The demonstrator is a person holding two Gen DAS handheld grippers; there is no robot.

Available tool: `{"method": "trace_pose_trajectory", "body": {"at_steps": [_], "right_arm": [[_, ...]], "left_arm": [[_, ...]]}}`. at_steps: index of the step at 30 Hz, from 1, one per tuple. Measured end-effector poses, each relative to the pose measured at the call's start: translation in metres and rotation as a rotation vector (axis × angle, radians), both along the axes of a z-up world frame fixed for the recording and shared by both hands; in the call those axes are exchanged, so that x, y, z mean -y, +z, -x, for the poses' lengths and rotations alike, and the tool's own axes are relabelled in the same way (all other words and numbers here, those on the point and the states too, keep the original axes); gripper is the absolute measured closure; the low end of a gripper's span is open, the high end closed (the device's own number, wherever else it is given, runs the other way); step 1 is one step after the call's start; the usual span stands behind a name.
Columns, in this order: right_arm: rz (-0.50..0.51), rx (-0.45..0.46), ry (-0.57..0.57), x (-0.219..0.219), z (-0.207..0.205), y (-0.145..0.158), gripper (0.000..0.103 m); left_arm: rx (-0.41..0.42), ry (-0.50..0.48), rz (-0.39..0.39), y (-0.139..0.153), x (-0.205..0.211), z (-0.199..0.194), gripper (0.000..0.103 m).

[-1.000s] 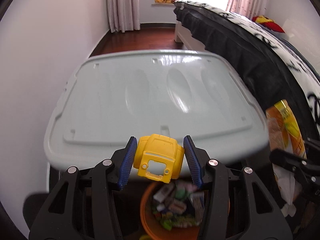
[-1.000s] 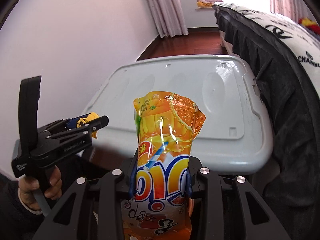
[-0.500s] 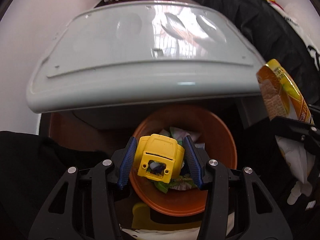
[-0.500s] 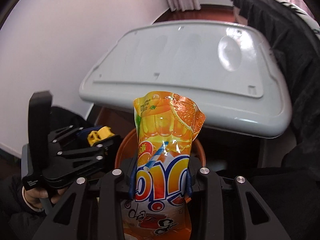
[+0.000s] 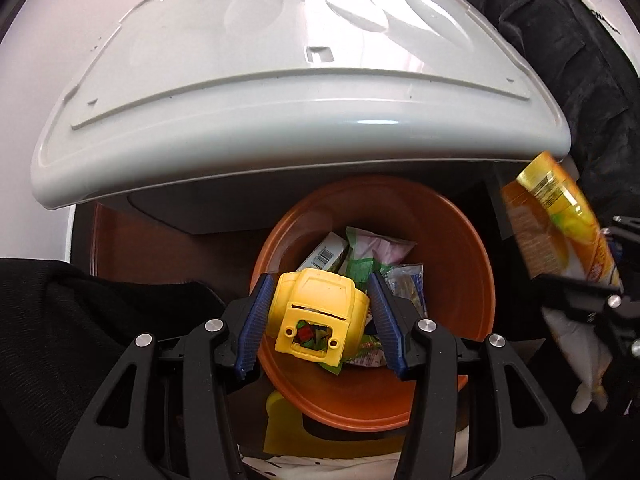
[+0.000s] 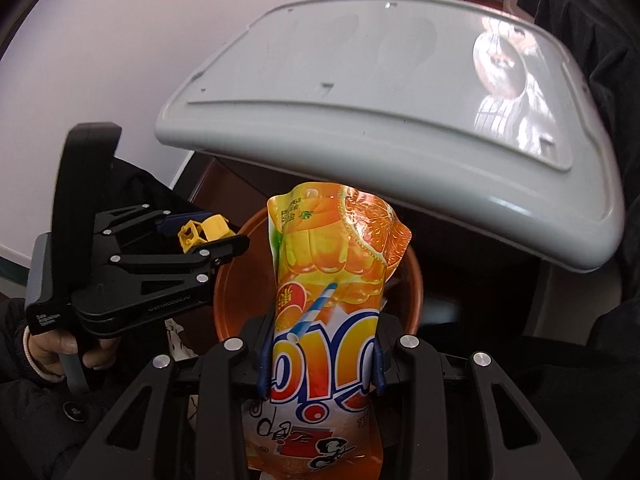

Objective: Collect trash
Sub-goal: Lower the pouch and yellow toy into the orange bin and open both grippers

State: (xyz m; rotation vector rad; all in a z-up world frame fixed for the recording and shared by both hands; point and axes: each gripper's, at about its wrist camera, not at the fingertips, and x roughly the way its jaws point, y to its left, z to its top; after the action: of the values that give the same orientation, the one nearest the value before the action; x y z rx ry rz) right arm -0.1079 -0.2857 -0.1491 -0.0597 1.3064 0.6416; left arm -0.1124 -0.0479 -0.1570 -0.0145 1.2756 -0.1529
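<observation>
We hold two pieces of trash over the round orange plastic bin (image 5: 452, 264), and the job now is to drop them in. To do it well, we should keep each piece right above the open mouth, well inside the rim, and then let the fingers spread so the piece falls straight down.

Closest to us, the left gripper (image 5: 320, 314) pinches a small yellow plastic toy part (image 5: 316, 316) between its two blue fingers (image 5: 256, 316), one finger on each side. The toy part hangs over the near side of the bin, above the wrappers and packets (image 5: 360, 260) that lie inside.

The right gripper (image 6: 320, 360) pinches a tall orange juice pouch (image 6: 332, 280) low down, so most of the pouch sticks out past the fingers. Its top points over the bin.

Behind the bin stands a big pale grey plastic lid (image 5: 280, 92), which hangs over the far rim. We should stay clear of it.
</observation>
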Motion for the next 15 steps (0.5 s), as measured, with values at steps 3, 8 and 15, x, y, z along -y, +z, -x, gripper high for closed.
{"method": "trace_pose_trajectory", "body": {"at_steps": [3,8,15], "right_arm": [[0.008,-0.001,-0.002,-0.005,-0.002,-0.005,0.063],[-0.001,0.053,-0.028,0.003,-0.005,0.003,0.016],[-0.044,0.087,-0.125,0.035,-0.013,0.023,0.016]], "left_arm": [[-0.019,0.0,0.001,-0.004,0.0,-0.002,0.053],[-0.05,0.015,-0.026,-0.008,-0.004,-0.004,0.01],[-0.043,0.036,-0.01,-0.005,-0.008,-0.002,0.01]]}}
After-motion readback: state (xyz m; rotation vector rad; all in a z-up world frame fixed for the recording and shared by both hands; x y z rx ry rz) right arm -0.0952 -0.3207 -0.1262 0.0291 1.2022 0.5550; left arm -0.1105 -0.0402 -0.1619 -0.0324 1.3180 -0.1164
